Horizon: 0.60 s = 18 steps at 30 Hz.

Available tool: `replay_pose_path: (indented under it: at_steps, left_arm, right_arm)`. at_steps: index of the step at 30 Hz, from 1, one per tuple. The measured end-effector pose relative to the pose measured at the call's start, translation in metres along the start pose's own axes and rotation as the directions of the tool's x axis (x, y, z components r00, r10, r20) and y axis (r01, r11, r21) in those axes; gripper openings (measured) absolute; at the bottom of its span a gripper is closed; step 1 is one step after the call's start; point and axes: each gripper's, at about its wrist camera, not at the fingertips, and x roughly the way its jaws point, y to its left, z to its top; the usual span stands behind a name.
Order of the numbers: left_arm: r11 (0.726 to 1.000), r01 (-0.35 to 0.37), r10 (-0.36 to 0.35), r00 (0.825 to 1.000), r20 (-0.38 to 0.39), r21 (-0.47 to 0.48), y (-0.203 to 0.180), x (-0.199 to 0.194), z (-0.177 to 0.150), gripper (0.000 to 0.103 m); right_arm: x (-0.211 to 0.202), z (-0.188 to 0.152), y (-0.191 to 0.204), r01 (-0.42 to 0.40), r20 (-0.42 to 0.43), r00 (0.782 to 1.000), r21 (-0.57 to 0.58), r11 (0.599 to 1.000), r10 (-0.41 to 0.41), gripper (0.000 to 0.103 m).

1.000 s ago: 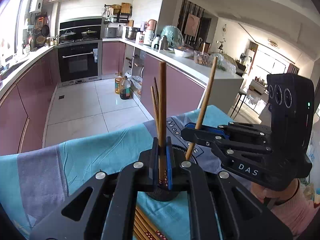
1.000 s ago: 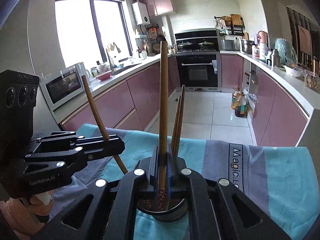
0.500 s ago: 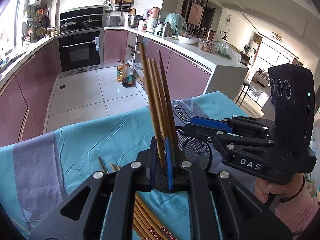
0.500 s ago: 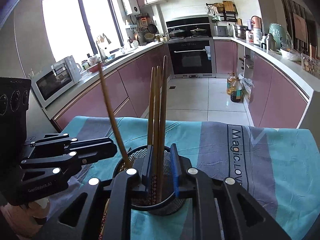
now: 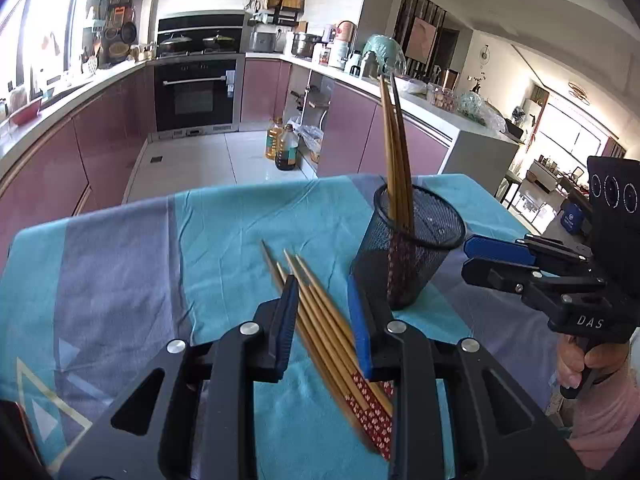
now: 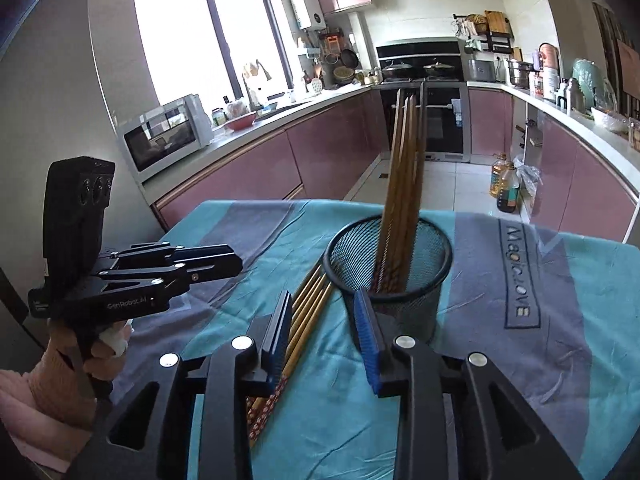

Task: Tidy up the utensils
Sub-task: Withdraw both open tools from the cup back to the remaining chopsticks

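On the striped teal-and-grey tablecloth (image 5: 224, 220), several brown wooden chopsticks (image 5: 394, 152) stand in the black wire-mesh cup (image 5: 412, 248). More wooden chopsticks (image 5: 320, 320) lie flat beside it, within easy reach. Left gripper (image 5: 322, 312) and right gripper (image 6: 324, 320) are both opening, empty.

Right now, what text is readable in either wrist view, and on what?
"DAS": side of the right gripper.
"GenRobot.AI": side of the left gripper.
"Magic.LOVE": grey band of the tablecloth, running sideways.
Bottle labels on the floor: too small to read.
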Motion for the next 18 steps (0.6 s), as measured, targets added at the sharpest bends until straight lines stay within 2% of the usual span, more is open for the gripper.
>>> replay_pose_path:
  at_steps: [5, 8, 10, 18]
  left_arm:
    - [1.0, -0.009, 0.007, 0.996, -0.09, -0.021, 0.01, 0.019, -0.036, 0.027]
    - [1.0, -0.018, 0.015, 0.992, -0.127, -0.02, 0.011, 0.033, -0.05, 0.028]
    - [0.999, -0.032, 0.03, 0.99, -0.141, -0.013, 0.01, 0.038, -0.058, 0.031]
    - [0.999, -0.043, 0.042, 0.985, -0.169, -0.002, 0.005, 0.051, -0.069, 0.031]
  right_arm:
    - [0.04, -0.029, 0.012, -0.017, -0.126, 0.992, 0.028, 0.999, 0.02, 0.03]
    - [0.056, -0.039, 0.015, -0.016, -0.165, 0.986, 0.05, 0.999, 0.024, 0.03]
    - [0.063, -0.042, 0.018, -0.007, -0.183, 0.983, 0.057, 0.998, 0.017, 0.03]
    - [0.072, -0.045, 0.028, 0.032, -0.204, 0.979, 0.033, 0.999, -0.024, 0.03]
